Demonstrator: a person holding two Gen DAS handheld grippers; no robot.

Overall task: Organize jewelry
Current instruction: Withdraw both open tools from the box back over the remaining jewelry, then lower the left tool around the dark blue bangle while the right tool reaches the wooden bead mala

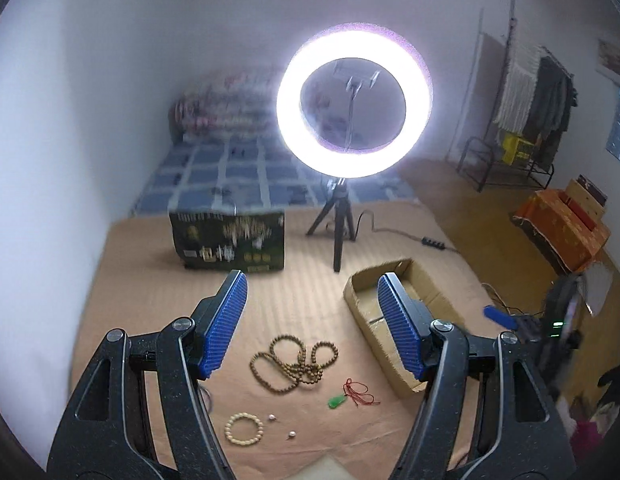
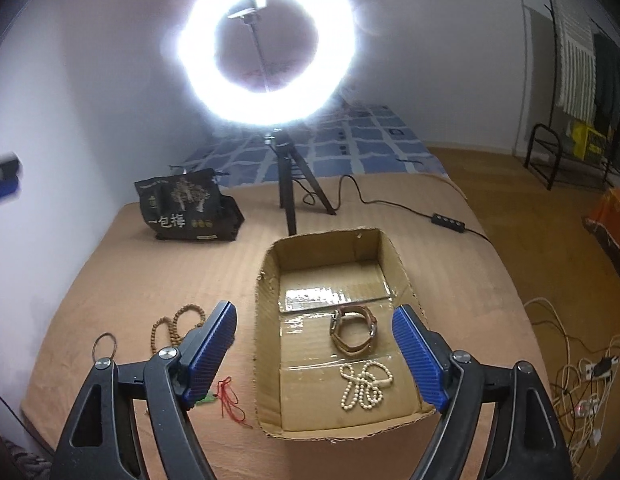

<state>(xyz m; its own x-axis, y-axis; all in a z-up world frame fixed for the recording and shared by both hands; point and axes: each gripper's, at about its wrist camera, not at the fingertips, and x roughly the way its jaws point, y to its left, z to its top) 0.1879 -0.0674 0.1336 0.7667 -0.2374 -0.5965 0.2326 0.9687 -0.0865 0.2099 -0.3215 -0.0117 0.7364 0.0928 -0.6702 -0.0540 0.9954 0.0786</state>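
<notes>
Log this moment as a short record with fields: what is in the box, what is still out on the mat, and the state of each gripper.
container: open cardboard box on the tan mat
in box: brown leather-strap watch; pale bead necklace
on mat, outside box: long brown wooden bead strand; green pendant on a red cord; cream bead bracelet; two small pearl-like pieces; thin dark ring
left gripper: open, nothing between the jaws
right gripper: open, empty, above the box
background: lit ring light on tripod; dark printed bag
</notes>
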